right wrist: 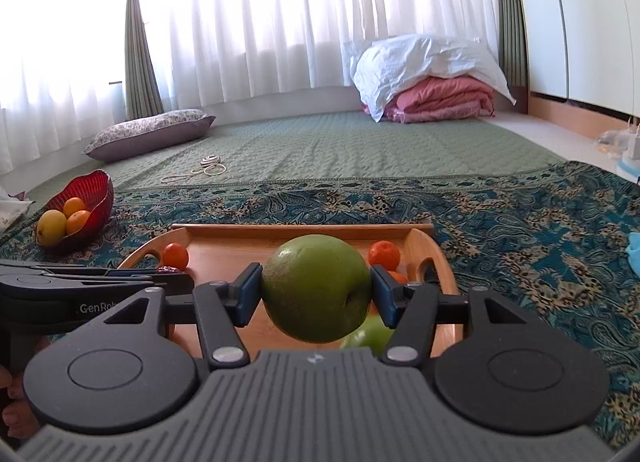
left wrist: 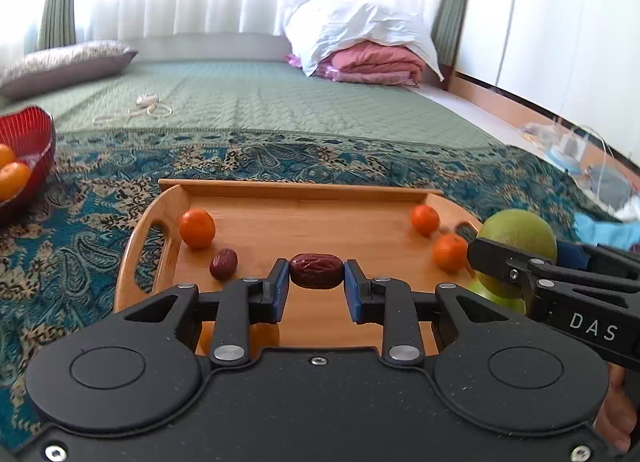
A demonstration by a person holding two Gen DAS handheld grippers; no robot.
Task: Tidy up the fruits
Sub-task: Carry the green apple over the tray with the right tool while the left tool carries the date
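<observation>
Left wrist view: wooden tray on paisley cloth, holding three tangerines and one loose red date. Left gripper clamped on second date above tray. Right gripper squeezing green apple, another green fruit beneath. Red bowl: one yellow, two orange fruits.

Ahead of your tongs the floor carries a green quilted mat with a teal paisley rug laid over its near part. On the rug, a wooden tray lies just beyond both tongs; a red bowl sits well off to their left.
</observation>
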